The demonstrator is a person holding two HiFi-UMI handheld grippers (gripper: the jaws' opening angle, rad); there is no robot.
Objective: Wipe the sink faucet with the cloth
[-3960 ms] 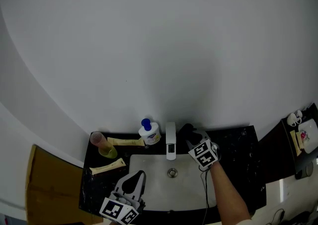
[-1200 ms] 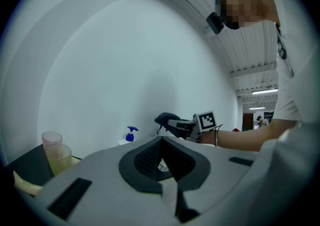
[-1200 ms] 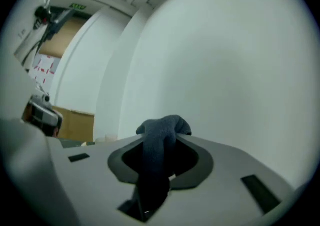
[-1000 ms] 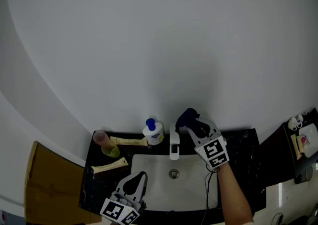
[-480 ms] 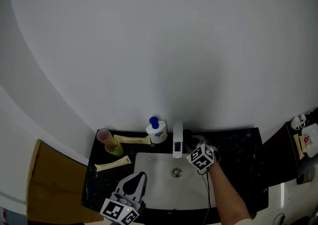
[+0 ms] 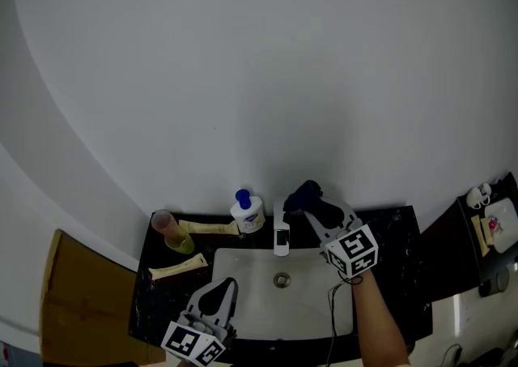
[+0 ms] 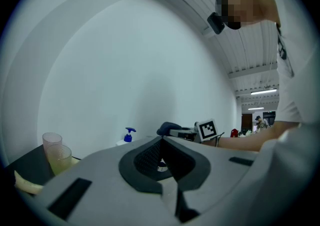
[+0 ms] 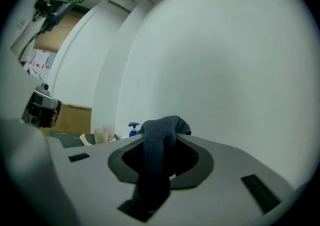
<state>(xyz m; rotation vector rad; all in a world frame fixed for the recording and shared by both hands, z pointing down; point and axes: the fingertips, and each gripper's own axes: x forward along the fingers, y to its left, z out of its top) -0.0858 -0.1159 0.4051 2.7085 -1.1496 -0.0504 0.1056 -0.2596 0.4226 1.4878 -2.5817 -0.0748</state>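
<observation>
The white faucet (image 6: 281, 233) stands at the back rim of the white sink (image 6: 243, 292). My right gripper (image 6: 306, 202) is shut on a dark blue cloth (image 6: 306, 194), raised just right of and above the faucet's top. In the right gripper view the cloth (image 8: 159, 155) hangs bunched between the jaws. My left gripper (image 6: 220, 296) rests low at the sink's front left, jaws closed together with nothing between them; in the left gripper view (image 7: 161, 142) it points toward the right gripper.
On the black counter (image 6: 396, 268) left of the faucet stand a blue-capped pump bottle (image 6: 245, 213), stacked cups (image 6: 168, 232) and two pale toothpaste tubes (image 6: 178, 267). A brown door or panel (image 6: 73, 309) is at far left. A white wall rises behind.
The right gripper with the cloth dropped beside the faucet spout half a second ago and has now lifted back up to the faucet's top right. Left gripper unmoved.
</observation>
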